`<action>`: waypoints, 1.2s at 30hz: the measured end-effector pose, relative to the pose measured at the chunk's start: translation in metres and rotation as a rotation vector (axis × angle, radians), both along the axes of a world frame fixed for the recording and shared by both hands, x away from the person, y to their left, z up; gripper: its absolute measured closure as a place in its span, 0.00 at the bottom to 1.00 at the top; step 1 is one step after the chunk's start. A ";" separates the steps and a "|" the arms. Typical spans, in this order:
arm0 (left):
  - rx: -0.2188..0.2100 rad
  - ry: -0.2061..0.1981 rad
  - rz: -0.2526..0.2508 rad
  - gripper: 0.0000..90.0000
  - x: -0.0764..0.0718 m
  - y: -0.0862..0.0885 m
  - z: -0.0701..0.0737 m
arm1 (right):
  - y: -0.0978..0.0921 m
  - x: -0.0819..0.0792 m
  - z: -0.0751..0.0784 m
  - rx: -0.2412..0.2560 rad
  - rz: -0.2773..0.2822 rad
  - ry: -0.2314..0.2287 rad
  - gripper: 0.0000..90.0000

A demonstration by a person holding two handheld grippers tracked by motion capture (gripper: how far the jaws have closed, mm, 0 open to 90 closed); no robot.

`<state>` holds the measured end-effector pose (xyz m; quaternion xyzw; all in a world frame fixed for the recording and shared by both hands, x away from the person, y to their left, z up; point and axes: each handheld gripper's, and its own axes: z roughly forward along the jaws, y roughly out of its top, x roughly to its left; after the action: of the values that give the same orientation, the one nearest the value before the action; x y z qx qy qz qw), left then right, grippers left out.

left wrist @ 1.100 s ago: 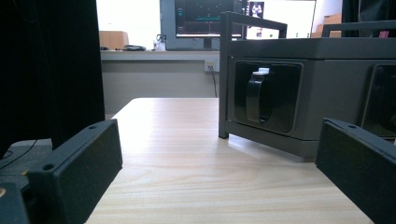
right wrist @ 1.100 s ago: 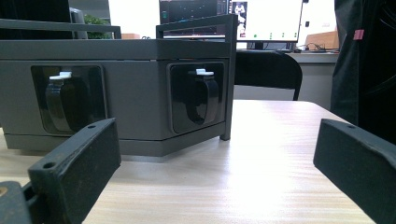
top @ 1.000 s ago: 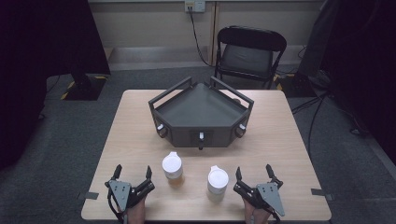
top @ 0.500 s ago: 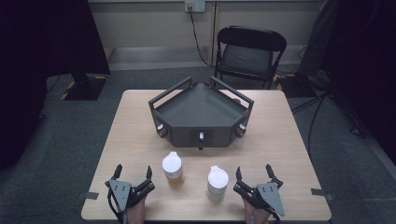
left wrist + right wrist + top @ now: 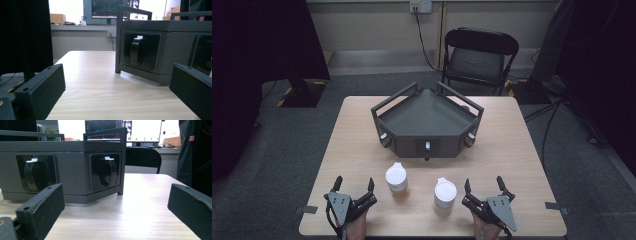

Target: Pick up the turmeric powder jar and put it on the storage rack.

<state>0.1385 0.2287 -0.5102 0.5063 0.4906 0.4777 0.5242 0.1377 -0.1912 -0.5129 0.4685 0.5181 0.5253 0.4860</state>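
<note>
A dark grey angular box (image 5: 427, 120) with rails on top stands mid-table; its front faces carry recessed black handles (image 5: 137, 51) (image 5: 108, 172). Two white lidded cups stand in front of it, one at the left (image 5: 396, 179) and one at the right (image 5: 445, 194). My left gripper (image 5: 354, 184) rests at the near left edge, jaws wide apart and empty. At the near right edge my right gripper (image 5: 483, 184) is open too, holding nothing. In both gripper views the black jaws (image 5: 40, 87) (image 5: 41, 206) frame bare tabletop with the box (image 5: 165, 47) (image 5: 62, 170) beyond.
The light wooden table (image 5: 522, 150) has free surface on both sides of the box. A black folding chair (image 5: 479, 55) stands behind the far edge. Tape marks (image 5: 557, 206) sit near the front corners. Dark curtains flank the room.
</note>
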 end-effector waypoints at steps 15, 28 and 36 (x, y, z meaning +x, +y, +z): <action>-0.018 -0.029 -0.072 0.00 -0.007 -0.002 0.021 | 0.000 0.000 0.000 0.000 -0.002 0.000 0.00; -0.026 -0.043 -0.144 0.00 -0.018 -0.001 0.038 | 0.001 0.000 0.000 0.000 -0.004 0.000 0.00; -0.021 -0.070 -0.198 0.00 -0.023 -0.004 0.047 | 0.002 0.000 0.000 -0.001 -0.012 0.000 0.00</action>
<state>0.1155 0.2246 -0.4636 0.5300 0.4246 0.4358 0.5907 0.1374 -0.1892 -0.5129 0.4715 0.5157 0.5221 0.4891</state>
